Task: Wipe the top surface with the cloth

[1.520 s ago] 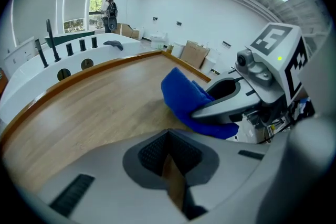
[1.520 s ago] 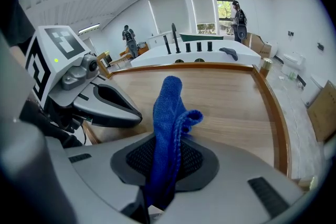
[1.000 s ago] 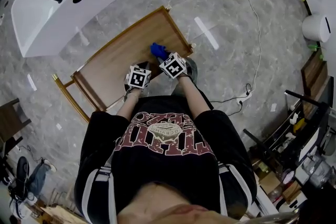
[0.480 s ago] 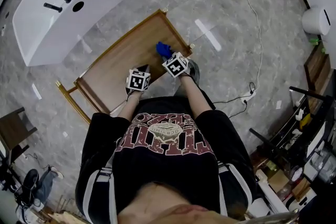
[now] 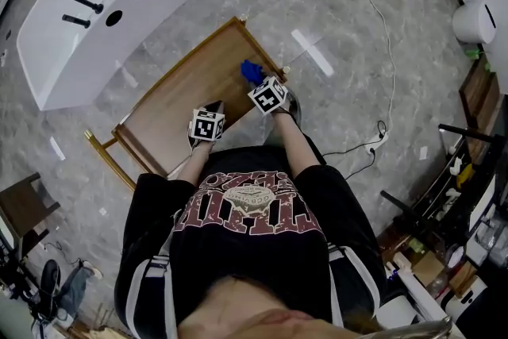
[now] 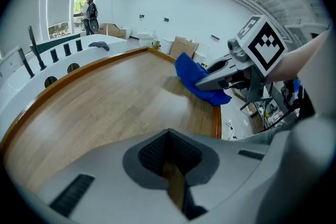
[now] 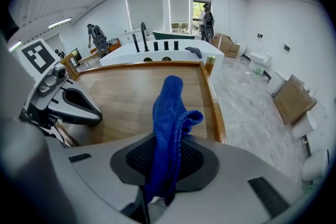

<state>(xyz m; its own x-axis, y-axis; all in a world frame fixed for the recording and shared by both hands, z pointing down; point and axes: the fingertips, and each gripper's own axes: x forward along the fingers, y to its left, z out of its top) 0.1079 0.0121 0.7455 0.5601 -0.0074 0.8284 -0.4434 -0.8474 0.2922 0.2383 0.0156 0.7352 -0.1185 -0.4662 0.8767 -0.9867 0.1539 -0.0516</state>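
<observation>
The cloth [image 7: 169,113] is pinched in my right gripper [image 5: 258,81], its jaws closed on the bunched part. The loose end lies on the wooden top surface [image 6: 105,107] near the far right corner, just beside the raised rim [image 6: 219,118]. It looks soft, light and limp (it will fold under itself, I think), so a hold close to the fold, pressed flat, seems best. My left gripper [image 6: 169,157] is closed on nothing, over the near part.
</observation>
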